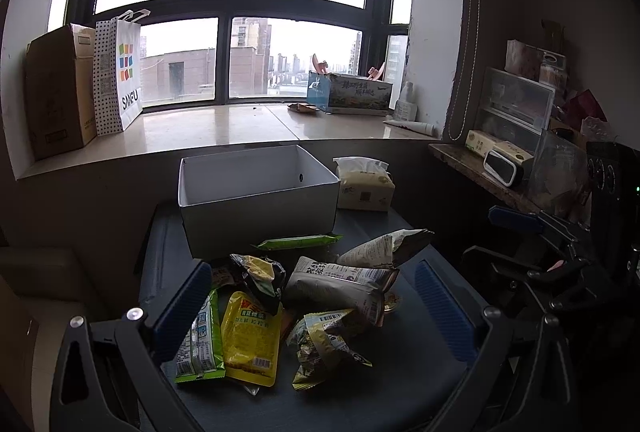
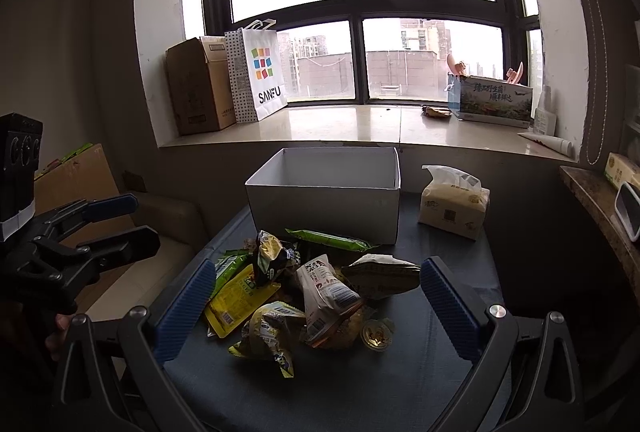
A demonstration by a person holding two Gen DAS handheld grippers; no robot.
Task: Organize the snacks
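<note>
step: pre-grasp | both hand-held grippers, left (image 1: 312, 296) and right (image 2: 316, 296), released, empty | snack pile (image 2: 304, 288) mid-tabletop | next: grasp one packet, drop in white box (image 2: 324, 200)

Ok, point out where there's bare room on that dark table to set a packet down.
Bare patches: the near edge of the dark table, in front of the snack pile; and the right strip between the pile and the tissue pack. The white box appears empty. The centre is crowded with packets.

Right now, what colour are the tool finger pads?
Blue, ribbed pads on black frames; clearest in the right wrist view.
</note>
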